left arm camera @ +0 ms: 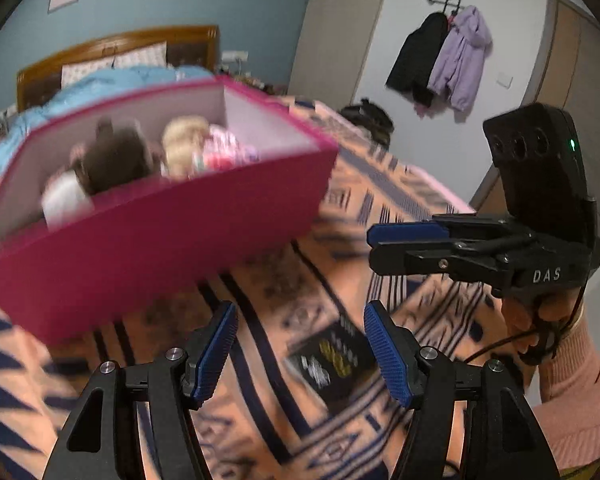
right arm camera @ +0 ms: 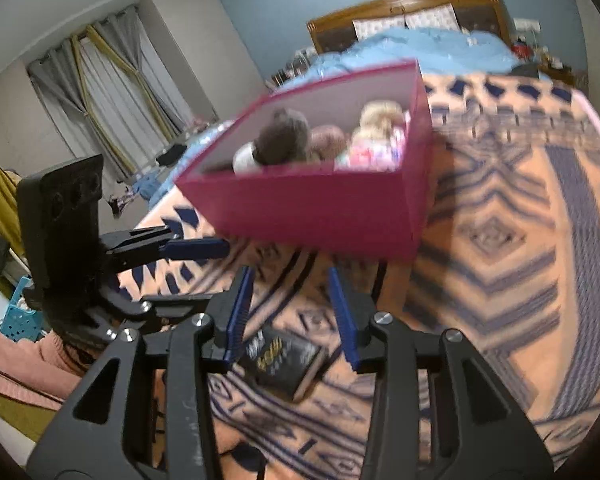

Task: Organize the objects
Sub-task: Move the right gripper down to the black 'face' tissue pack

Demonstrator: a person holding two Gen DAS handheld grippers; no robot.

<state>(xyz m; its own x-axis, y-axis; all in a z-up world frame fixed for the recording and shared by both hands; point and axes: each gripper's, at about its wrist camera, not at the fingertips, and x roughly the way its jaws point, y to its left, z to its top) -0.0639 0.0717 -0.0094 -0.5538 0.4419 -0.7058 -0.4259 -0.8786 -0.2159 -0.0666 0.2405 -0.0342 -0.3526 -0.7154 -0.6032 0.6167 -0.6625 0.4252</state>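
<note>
"DAS" marks the right gripper (left arm camera: 374,240), nearly together; left gripper (left arm camera: 300,344) apart, empty, near the magenta cardboard box (left arm camera: 160,240) of plush toys (left arm camera: 112,160).

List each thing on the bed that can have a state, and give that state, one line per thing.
Pink box: lid off, upright on the blanket, soft toys inside.
Black book: closed, lying flat on the blanket.
Left claw: open, holding nothing.
Right claw: open, holding nothing, book below it.

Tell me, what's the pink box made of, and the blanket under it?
The pink box looks like stiff matte cardboard: flat thin walls, sharp corners, pale lining. The patterned blanket looks like soft fleece or wool, fuzzy, though blur leaves that open.
</note>
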